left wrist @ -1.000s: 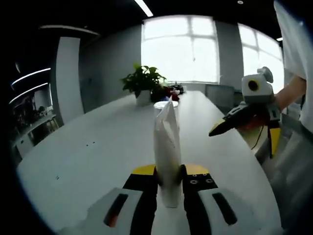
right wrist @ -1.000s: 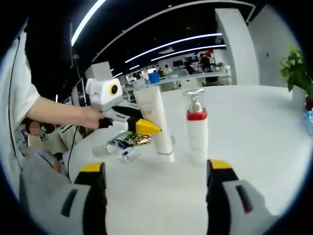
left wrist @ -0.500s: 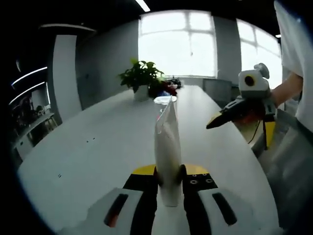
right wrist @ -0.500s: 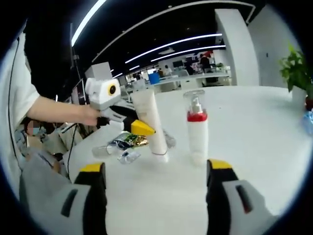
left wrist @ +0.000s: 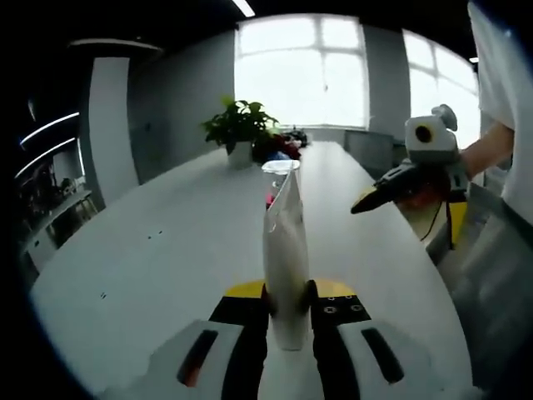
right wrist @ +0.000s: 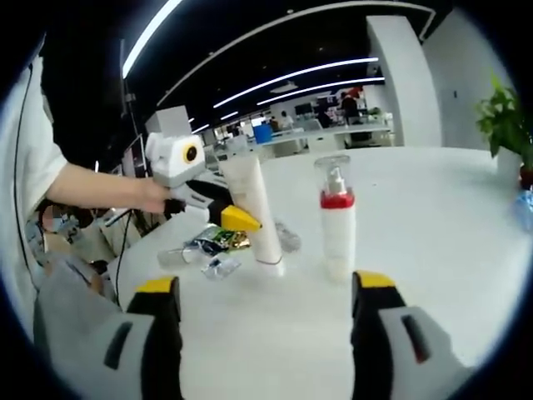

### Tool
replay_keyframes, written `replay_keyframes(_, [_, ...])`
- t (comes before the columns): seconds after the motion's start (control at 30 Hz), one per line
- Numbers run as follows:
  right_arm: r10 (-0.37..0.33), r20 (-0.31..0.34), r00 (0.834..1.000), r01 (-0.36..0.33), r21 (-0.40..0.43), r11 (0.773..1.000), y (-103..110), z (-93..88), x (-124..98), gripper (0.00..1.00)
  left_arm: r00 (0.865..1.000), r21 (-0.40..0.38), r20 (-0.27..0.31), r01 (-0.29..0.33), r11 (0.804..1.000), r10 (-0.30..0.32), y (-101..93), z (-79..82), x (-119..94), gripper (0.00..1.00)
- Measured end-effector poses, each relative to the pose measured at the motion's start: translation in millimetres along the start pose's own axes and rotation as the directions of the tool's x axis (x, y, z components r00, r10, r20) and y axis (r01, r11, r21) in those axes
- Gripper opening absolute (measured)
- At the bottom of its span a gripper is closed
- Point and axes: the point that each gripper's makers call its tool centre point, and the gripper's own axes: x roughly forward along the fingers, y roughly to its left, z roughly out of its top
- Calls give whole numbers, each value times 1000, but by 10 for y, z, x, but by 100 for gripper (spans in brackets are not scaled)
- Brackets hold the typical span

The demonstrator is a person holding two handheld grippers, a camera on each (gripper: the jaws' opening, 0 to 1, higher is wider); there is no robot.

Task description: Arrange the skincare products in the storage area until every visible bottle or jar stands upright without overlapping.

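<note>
Left tongs (left wrist: 287, 304) clenched on a white tube (right wrist: 254, 217), held upright with its cap end on the white tabletop (right wrist: 433, 225). Pump bottle (right wrist: 337, 221) with red collar stood upright just beside the tube. Foil sachets (right wrist: 212, 246) lay near the tube's base. Right tongs (right wrist: 266, 312) released, apart from the tube.

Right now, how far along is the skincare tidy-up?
Done: the pump bottle stands upright on the table. In hand: the left tongs are shut on the white tube, holding it cap-down on the table beside the bottle. Left: release it standing, then sort out the sachets lying flat behind it. The right tongs are open and empty.
</note>
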Motion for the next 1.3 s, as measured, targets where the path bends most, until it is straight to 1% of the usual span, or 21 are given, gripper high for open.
replay_keyframes(0.23, [3, 2, 1000, -3, -3, 1000, 13, 23, -1, 85, 1000, -11, -8, 2, 1000, -2, -1, -3, -3, 16])
replay_keyframes(0.63, [-1, 2, 1000, 1, -16, 1000, 25, 71, -40, 85, 1000, -31, -22, 6, 999, -6, -30, -26, -13, 23])
replay_keyframes(0.73, [-3, 4, 1000, 3, -25, 1000, 37, 92, -53, 85, 1000, -36, -25, 0, 999, -1, -37, -18, -42, 25])
replay_keyframes(0.93, [-4, 10, 1000, 4, -34, 999, 65, 133, -66, 85, 999, -51, -35, -27, 998, 25, -25, -24, -129, 34])
replay_keyframes(1.17, [0, 12, 1000, 0, -47, 999, 132, 169, -109, 85, 996, -91, -61, -70, 993, 65, -28, -89, -284, 45])
replay_keyframes(1.3, [1, 17, 1000, -1, -52, 999, 165, 194, -148, 85, 994, -111, -62, -94, 989, 88, -60, -110, -383, 48])
